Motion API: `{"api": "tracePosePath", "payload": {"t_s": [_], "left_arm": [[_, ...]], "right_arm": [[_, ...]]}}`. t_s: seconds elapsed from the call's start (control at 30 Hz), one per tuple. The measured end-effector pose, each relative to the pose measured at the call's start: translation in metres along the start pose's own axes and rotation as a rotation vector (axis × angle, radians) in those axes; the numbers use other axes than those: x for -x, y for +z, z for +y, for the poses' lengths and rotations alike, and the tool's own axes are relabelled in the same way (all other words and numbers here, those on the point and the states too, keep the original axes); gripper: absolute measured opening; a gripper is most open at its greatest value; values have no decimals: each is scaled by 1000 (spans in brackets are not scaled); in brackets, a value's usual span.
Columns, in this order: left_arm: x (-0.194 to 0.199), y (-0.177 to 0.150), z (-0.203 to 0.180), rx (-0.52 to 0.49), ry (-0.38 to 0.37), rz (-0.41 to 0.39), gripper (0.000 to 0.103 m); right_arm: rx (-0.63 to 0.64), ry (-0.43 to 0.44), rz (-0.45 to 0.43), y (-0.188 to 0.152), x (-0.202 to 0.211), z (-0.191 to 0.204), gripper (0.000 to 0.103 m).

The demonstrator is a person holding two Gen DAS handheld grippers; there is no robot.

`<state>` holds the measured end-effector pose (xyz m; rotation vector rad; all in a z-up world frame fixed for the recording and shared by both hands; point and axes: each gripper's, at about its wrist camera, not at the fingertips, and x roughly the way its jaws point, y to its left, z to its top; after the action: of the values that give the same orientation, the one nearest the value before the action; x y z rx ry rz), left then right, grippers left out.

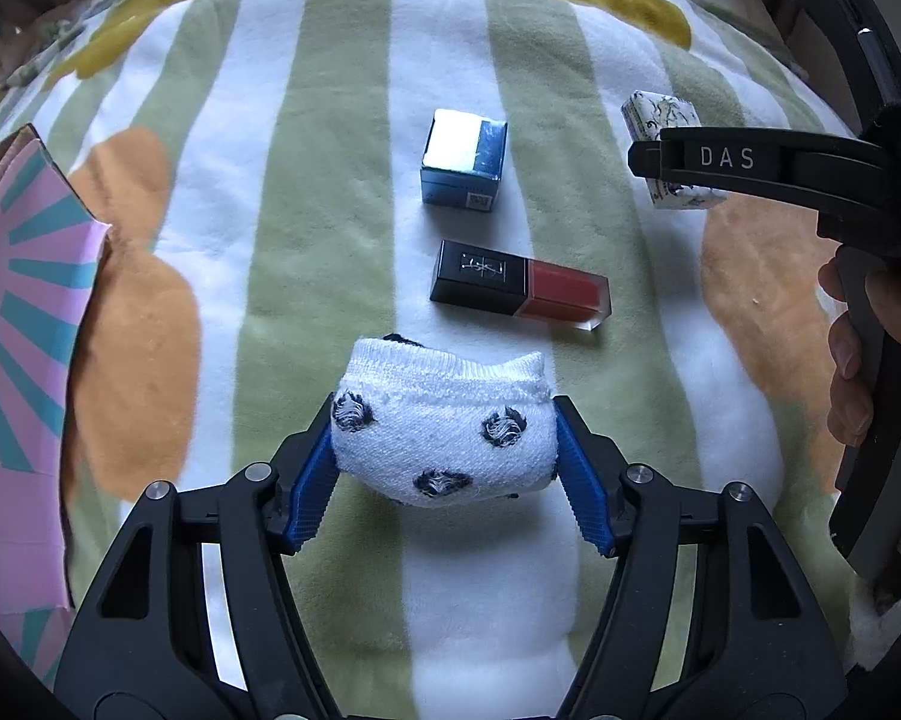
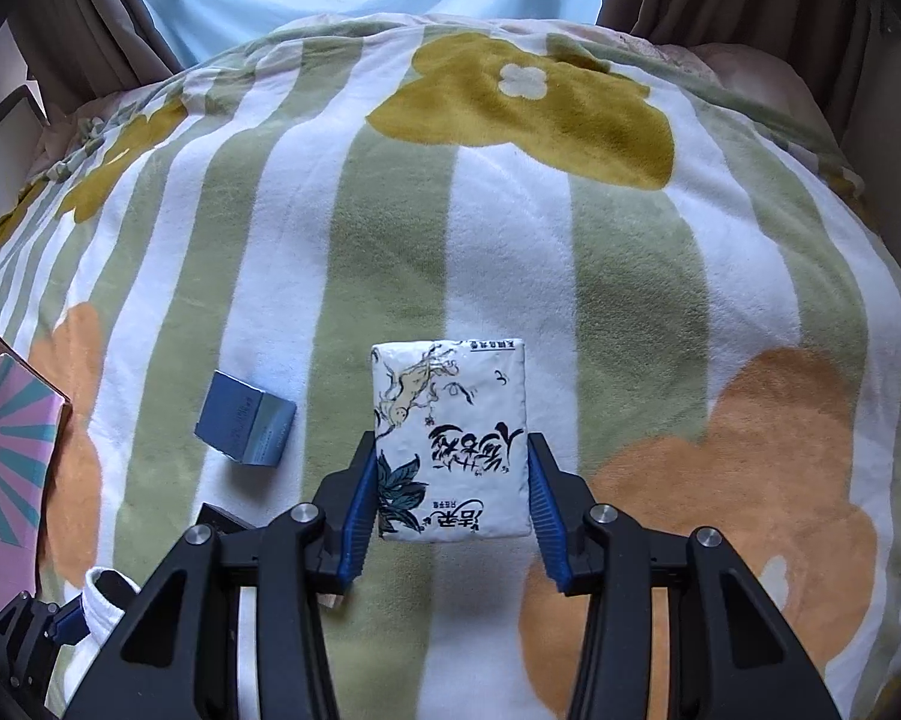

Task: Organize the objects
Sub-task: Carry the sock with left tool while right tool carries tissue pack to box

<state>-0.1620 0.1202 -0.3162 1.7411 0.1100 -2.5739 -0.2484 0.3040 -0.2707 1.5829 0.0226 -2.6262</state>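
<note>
Both tongs are clenched on something soft. Left gripper (image 1: 444, 450) has its blue ribbed pads (image 1: 312, 498) pressed into either side of a balled white sock (image 1: 441, 429) with dark tufted spots, its ribbed cuff folded over on top. Right gripper (image 2: 450, 492) clamps a white tissue pack (image 2: 450, 441) printed with black brush lettering, a teal leaf and a small drawn figure; the pads bear on the pack's long sides, and most of the pack sticks out beyond the fingertips.

Everything lies on a fleece blanket (image 1: 342, 180) striped green and white, with mustard and orange flowers. Toward the middle of the blanket, just beyond the sock in the left wrist view, a lip-gloss tube (image 1: 519, 288) lies on its side: black cap to the left, red clear-walled body to the right. Beyond it, apart from it, sits a small blue carton (image 1: 462, 159) with a pale shiny top face. From the right wrist the same carton appears to the left of the tissue pack, well clear of it.

At the blanket's left edge stands a pink box (image 1: 24, 324) with teal rays printed on it. In the left view the right-hand tool crosses the upper right, and a person's hand (image 1: 852, 360) wraps its handle near the blanket's right edge. Brown curtains (image 2: 78, 24) hang behind the far edge.
</note>
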Motion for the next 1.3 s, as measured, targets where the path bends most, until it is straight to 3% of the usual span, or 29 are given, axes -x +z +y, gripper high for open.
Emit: {"api": "tracePosePath", "payload": {"t_s": [0.47, 0.77, 1.03, 1.3], "left_arm": [[112, 20, 32, 12, -25, -77, 63], [195, 27, 63, -8, -25, -101, 63], [246, 17, 71, -70, -29, -108, 63], [262, 7, 80, -63, -57, -113, 63]], "right_arm": [[-22, 29, -28, 14, 119, 44, 42], [-43, 23, -15, -14, 207, 72, 42], [-66, -1, -3, -41, 236, 86, 42], [-63, -18, -16, -38, 250, 101, 42]]}}
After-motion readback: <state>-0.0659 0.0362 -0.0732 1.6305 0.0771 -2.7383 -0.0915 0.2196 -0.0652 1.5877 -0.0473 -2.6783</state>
